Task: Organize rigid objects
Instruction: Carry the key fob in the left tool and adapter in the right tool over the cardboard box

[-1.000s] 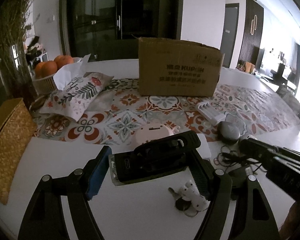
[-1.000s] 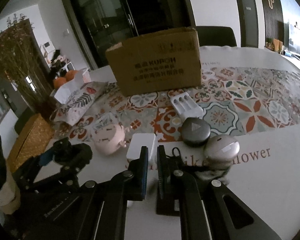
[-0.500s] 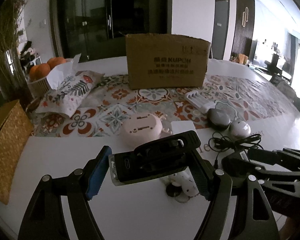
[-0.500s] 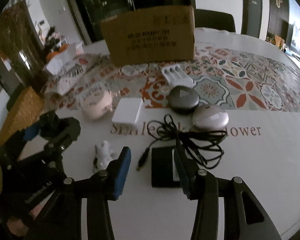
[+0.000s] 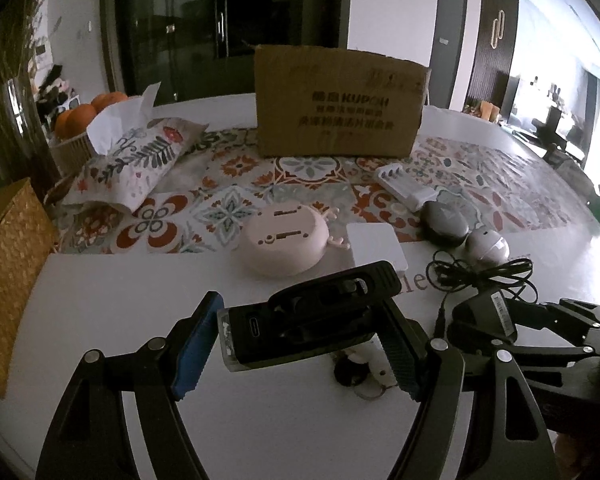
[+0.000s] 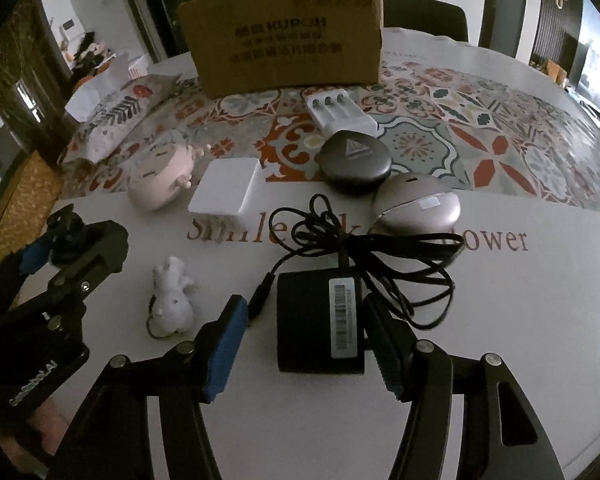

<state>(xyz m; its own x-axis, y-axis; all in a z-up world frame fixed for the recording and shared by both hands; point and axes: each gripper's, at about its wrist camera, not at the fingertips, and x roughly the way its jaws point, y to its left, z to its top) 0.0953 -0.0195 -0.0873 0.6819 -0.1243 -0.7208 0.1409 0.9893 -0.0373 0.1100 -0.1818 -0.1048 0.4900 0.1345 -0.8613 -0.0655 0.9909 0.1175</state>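
Note:
My left gripper (image 5: 296,348) is shut on a black clip-on device (image 5: 308,316) and holds it above the white table. My right gripper (image 6: 306,352) is open, its fingers on either side of a black power adapter (image 6: 318,324) with a tangled cable (image 6: 364,248). A white figurine keychain (image 6: 172,300) lies left of the adapter. Beyond lie a white square charger (image 6: 228,192), a pink round case (image 6: 160,180), a black round case (image 6: 356,160), a silver oval case (image 6: 416,208) and a white battery charger (image 6: 340,114). A cardboard box (image 6: 288,32) stands at the back.
A floral tissue pouch (image 5: 140,160) and a basket of oranges (image 5: 80,120) sit at the back left. A woven box (image 5: 8,272) stands at the left edge. A patterned runner (image 6: 500,120) crosses the table.
My right gripper has opened and pulled back, and now straddles the black adapter. My left gripper has stayed shut on the black device and drawn back a little.

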